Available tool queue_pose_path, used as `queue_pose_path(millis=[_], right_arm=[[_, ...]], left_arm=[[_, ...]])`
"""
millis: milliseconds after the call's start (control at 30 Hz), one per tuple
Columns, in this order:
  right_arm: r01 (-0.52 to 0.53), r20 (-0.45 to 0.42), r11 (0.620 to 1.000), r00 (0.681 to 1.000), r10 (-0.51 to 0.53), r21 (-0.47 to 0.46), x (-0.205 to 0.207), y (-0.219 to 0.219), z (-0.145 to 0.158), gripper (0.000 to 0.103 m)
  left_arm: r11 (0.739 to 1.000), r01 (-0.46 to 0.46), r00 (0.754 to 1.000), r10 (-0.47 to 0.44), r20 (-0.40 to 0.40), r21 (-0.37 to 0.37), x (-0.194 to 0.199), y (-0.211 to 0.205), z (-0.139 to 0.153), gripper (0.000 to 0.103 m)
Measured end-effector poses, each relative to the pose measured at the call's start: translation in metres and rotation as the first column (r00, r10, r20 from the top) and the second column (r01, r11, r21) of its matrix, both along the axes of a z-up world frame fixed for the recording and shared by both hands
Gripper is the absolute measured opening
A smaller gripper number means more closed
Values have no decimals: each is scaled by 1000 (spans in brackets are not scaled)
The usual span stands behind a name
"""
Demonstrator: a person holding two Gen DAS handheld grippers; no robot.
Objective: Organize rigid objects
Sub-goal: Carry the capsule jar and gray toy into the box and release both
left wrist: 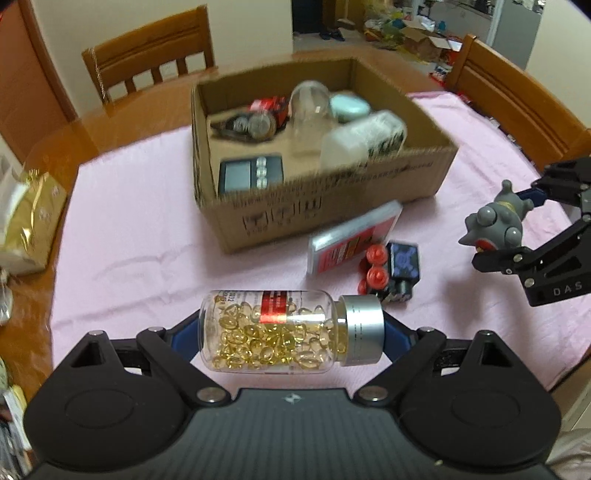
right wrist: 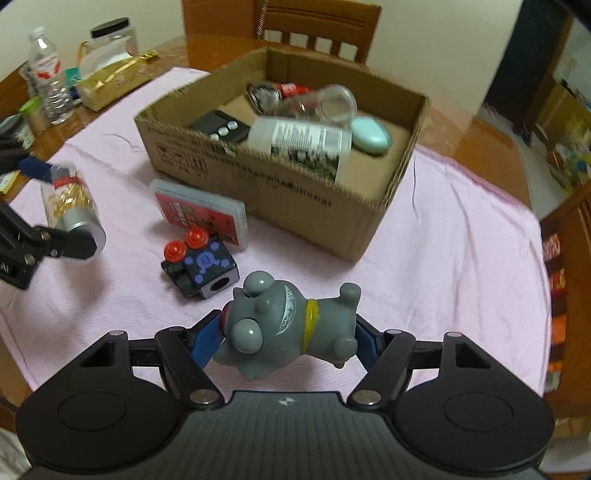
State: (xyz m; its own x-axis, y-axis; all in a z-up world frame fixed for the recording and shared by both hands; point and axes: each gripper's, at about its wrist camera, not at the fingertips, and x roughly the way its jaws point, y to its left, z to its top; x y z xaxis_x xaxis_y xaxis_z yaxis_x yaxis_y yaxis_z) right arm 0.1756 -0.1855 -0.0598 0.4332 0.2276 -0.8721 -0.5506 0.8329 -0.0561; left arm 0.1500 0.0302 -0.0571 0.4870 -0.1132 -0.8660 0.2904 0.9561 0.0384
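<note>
Capsules fill the clear bottle [left wrist: 275, 330] that the left gripper [left wrist: 291, 332] clamps end to end, base against one blue pad and silver cap against the other, jaws spread wide to take its length; the bottle lies sideways above the pink cloth [left wrist: 140, 221]. In the left wrist view the cardboard box [left wrist: 325, 206] sits at 12 o'clock from the bottle, and the right gripper [left wrist: 506, 225] is out at 3 o'clock, closed on a grey toy figure [left wrist: 495, 221]. The right wrist view shows that grip close up — the grey toy figure [right wrist: 291, 332] lies sideways between the pads, head at 9 o'clock and feet at 3 o'clock, jaws about half spread and pressing on both ends. Still on the cloth, between the two held things and the box, lie a red card case [right wrist: 201, 210] and, just beside it at 6 o'clock, a small black block with red knobs [right wrist: 201, 267]. Inside the box are a black timer [right wrist: 221, 129], a white labelled bottle [right wrist: 299, 142], a clear glass jar [right wrist: 325, 103], a mint-green oval case [right wrist: 371, 134] and a red-labelled can [right wrist: 277, 94]. A wooden chair [right wrist: 317, 29] stands beyond the box.
</note>
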Motion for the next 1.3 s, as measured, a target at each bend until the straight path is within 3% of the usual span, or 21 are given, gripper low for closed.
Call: queue_pose_path(millis=[267,467,667,967,1100,1300], right_arm=[[-55,55,998,997,54,27,14,-6,40,76],[-59,118,997,992,52,57,40,-6,65,76],[-62,162,997,985,54,50,67,-1,75,76],[-43,181,997,983,30,66,102,3,81,76],[-28,172,998,985,17,64,112,2,78,76],[-12,163,998,987,2,60,128,2,75,76]], left_arm=[[1000,31,995,-30,97,-7,27,-4,45,93],[1000,24,989,-21,143,-20,67,-8,59,93],[999,32,981,-32,190,0,118,-16,52,93],[1000,-26,989,25,146,6,181,-12,7,93],[998,-61,988,62,143,-10,192,-7,-3,94],[997,-74,980,75,186,-11,187,-6,10,95]])
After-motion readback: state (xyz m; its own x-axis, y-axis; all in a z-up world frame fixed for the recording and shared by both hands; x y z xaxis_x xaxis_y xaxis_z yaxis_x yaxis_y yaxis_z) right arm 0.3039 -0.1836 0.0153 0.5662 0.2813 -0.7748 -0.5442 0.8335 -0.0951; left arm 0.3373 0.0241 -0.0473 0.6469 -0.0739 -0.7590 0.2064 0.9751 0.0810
